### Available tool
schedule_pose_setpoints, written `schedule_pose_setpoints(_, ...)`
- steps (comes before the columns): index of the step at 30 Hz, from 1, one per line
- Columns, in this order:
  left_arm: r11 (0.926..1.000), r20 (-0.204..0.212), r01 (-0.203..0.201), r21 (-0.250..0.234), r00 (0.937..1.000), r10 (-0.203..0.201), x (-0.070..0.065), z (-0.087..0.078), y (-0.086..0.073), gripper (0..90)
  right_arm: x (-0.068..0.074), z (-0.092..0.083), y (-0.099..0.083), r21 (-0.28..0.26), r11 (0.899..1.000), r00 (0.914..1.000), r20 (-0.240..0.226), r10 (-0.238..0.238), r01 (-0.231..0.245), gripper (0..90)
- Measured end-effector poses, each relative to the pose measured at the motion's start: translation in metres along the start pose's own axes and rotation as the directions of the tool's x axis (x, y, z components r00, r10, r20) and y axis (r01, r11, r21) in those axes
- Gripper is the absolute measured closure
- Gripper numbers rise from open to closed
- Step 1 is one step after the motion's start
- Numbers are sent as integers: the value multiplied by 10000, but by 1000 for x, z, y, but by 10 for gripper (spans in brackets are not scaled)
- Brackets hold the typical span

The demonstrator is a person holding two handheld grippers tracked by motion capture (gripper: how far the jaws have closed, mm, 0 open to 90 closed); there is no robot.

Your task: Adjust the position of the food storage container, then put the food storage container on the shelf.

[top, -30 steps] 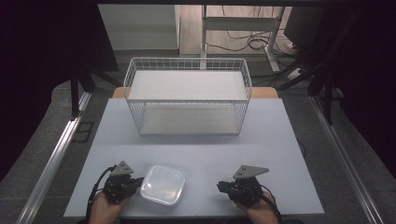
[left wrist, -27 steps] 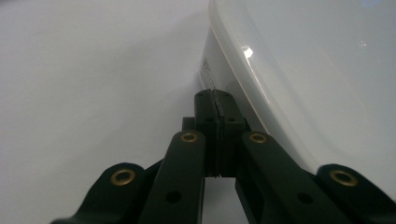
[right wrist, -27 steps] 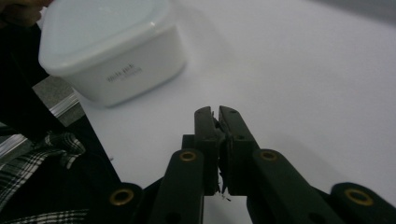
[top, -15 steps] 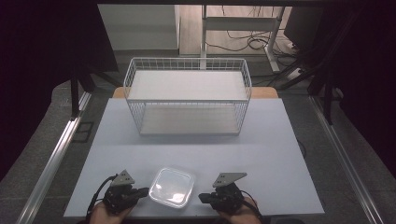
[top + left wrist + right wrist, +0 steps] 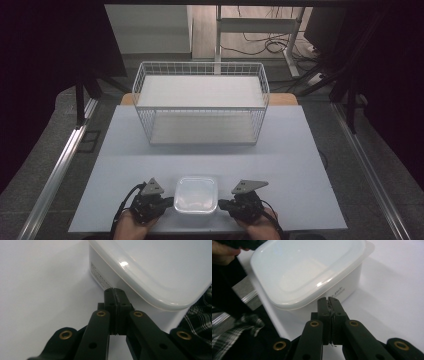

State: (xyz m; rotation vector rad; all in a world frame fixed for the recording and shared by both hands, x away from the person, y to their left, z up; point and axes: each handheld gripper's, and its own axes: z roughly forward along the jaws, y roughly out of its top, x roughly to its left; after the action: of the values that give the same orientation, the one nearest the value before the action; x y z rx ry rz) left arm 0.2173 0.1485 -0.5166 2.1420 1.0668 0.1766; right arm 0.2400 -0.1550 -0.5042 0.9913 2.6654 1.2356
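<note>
— What sits closest to the person?

— A white plastic container (image 5: 196, 194) with a fitted translucent lid (image 5: 309, 267), at the near edge of the table (image 5: 300, 165), centred between the two hands. It is squarish with rounded corners, and the lid's rim overhangs the walls all round. Small printed text runs along its sides, too fine to read. The lid is glossy and catches a bright glint near its edge.

— And the grippers?

— The left gripper (image 5: 115, 291) has its jaws pressed together with nothing between them, the tips up against the container's left wall just under the lid rim. The right gripper (image 5: 330, 300) is the same: jaws closed on nothing, tips meeting the right wall below the rim. From above, each shows a grey three-cornered plate, and the container is flanked by them on either side.

— Anything beside it?

— A checked sleeve (image 5: 200, 312) shows past the container's near corner in the left gripper view.

— Farther off?

— A white wire basket (image 5: 201, 102) stands well apart at the far side of the table, with a pale flat shelf across its upper level and another at its base.
</note>
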Motion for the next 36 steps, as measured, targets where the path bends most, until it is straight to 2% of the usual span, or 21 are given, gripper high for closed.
schedule_pose_setpoints(1,10000,0,0,0,10000,0,0,0,0,899,0,0,0,0,10000,10000,0,0,0,880)
schedule_pose_setpoints(5,10000,220,-48,-18,9997,49,-1,14,12,899,-13,-6,1,-160,9997,9979,619,200,-191,884)
schedule_pose_setpoints(8,9999,224,-118,-12,9997,118,0,20,18,899,-21,-8,1,-228,9992,9966,741,355,-339,884)
schedule_pose_setpoints(11,9999,277,-111,-71,9996,113,4,21,18,888,-25,-9,0,-230,9989,9975,575,420,-407,868)
schedule_pose_setpoints(15,9995,151,-72,-310,9999,77,8,14,16,748,-26,-13,0,-286,9993,9977,632,251,-233,819)
schedule_pose_setpoints(16,9986,106,-114,-515,9999,120,10,9,14,696,-27,-17,-1,-364,9993,9961,883,-17,49,770)
schedule_pose_setpoints(17,9986,106,-114,-515,9999,120,10,9,14,649,-27,-17,-1,-364,9993,9961,883,-17,49,770)
schedule_pose_setpoints(18,9971,-19,-345,-682,9994,345,12,6,12,589,-29,-22,-1,-462,9985,9939,1076,-235,286,697)
schedule_pose_setpoints(19,9971,-19,-345,-682,9994,345,12,6,12,527,-29,-22,-1,-462,9985,9939,1076,-235,286,697)
schedule_pose_setpoints(20,9952,-181,-579,-789,9982,566,13,3,8,478,-33,-28,-2,-525,9977,9916,1248,-354,422,609)
schedule_pose_setpoints(21,9952,-181,-579,-789,9982,566,13,3,8,425,-33,-28,-2,-525,9977,9916,1248,-354,422,609)
schedule_pose_setpoints(22,9934,-215,-734,-881,9972,718,14,1,5,371,-37,-32,-4,-636,9966,9880,1484,-421,521,519)
schedule_pose_setpoints(25,9932,-169,-622,-988,9980,608,16,-1,2,202,-44,-37,-6,-890,9939,9852,1640,-499,651,332)
schedule_pose_setpoints(26,9931,-162,-480,-1073,9988,465,18,-2,-1,169,-47,-38,-7,-910,9936,9839,1716,-509,673,286)
schedule_pose_setpoints(27,9931,-162,-480,-1073,9988,465,18,-2,-1,141,-47,-38,-7,-910,9936,9839,1716,-509,673,286)
schedule_pose_setpoints(28,9925,-33,-342,-1176,9994,341,22,-3,-2,99,-51,-40,-9,-1028,9923,9819,1828,-492,689,222)
schedule_pose_setpoints(29,9925,-33,-342,-1176,9994,341,22,-3,-2,71,-51,-40,-9,-1028,9923,9819,1828,-492,689,222)
schedule_pose_setpoints(30,9906,-131,-276,-1338,9996,261,24,-3,-4,66,-53,-41,-9,-1121,9916,9813,1877,-433,652,169)
schedule_pose_setpoints(36,9852,48,-498,-1642,9987,513,25,-1,-6,26,-56,-39,-10,-1295,9901,9824,1846,-296,542,84)
